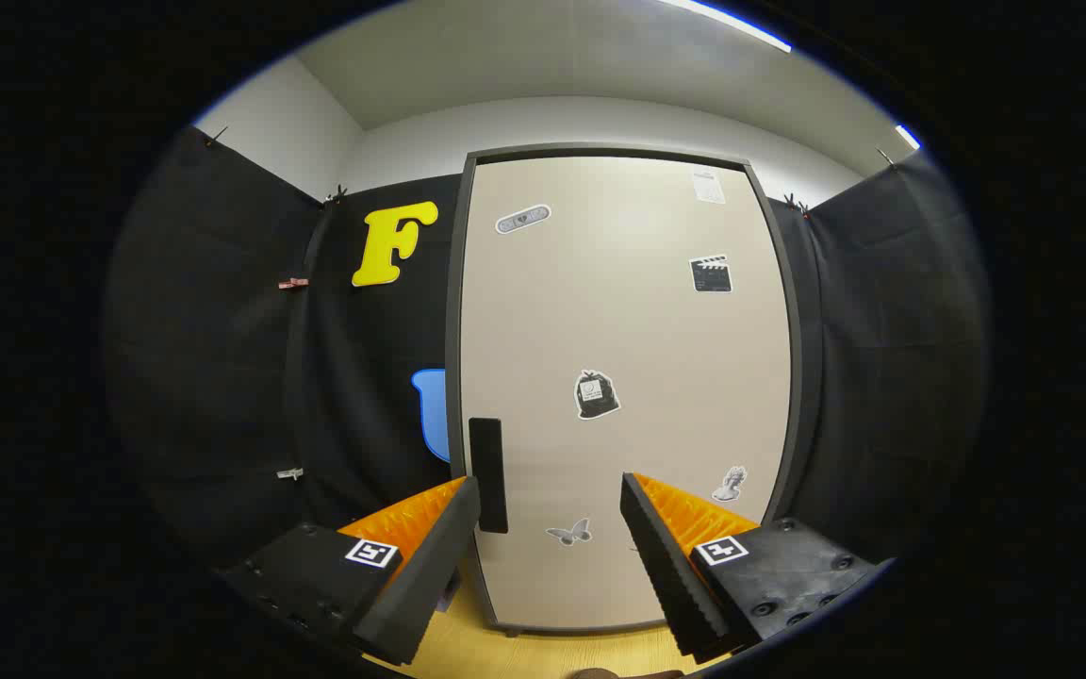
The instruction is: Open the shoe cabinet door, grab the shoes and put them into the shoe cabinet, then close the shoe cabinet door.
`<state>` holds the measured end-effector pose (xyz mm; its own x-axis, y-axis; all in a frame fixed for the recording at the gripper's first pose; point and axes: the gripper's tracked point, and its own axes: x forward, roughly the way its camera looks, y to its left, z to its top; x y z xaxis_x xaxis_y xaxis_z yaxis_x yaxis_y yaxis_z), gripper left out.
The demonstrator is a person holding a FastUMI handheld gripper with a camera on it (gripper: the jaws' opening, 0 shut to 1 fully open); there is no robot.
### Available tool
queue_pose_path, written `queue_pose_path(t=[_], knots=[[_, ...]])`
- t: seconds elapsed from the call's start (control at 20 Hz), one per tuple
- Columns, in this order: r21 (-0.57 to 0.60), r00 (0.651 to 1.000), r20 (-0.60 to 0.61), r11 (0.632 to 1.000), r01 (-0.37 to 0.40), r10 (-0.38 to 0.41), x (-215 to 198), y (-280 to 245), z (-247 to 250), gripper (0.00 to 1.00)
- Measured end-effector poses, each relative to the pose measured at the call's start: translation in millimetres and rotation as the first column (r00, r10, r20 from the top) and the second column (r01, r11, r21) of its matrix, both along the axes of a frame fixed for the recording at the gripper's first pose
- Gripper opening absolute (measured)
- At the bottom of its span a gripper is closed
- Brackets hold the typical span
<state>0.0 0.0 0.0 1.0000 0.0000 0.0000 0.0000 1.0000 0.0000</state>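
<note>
The shoe cabinet (618,311) stands straight ahead, a tall unit with a dark frame and a beige door that is shut. Several stickers dot the door. A dark vertical handle (487,474) sits at the door's lower left edge. My gripper (551,509) is open, held a short way in front of the door's lower part. The left fingertip lies just beside the handle's lower half, and the right finger (666,556) is well to the handle's right. Nothing is between the fingers.
Black cloth walls close in the booth on both sides of the cabinet. A light wooden floor (543,651) runs under the cabinet's base, below the fingers.
</note>
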Motion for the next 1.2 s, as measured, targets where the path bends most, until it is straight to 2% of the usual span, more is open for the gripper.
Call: queue_pose_path(t=[0.8,1.2], knots=[[0.003,1.000,-0.011,1.000,-0.017,0.017,4.1,11.0,-6.2,0.98],[0.027,0.998,-0.061,0.999,-0.030,0.032,45.7,34.4,-33.6,0.98]])
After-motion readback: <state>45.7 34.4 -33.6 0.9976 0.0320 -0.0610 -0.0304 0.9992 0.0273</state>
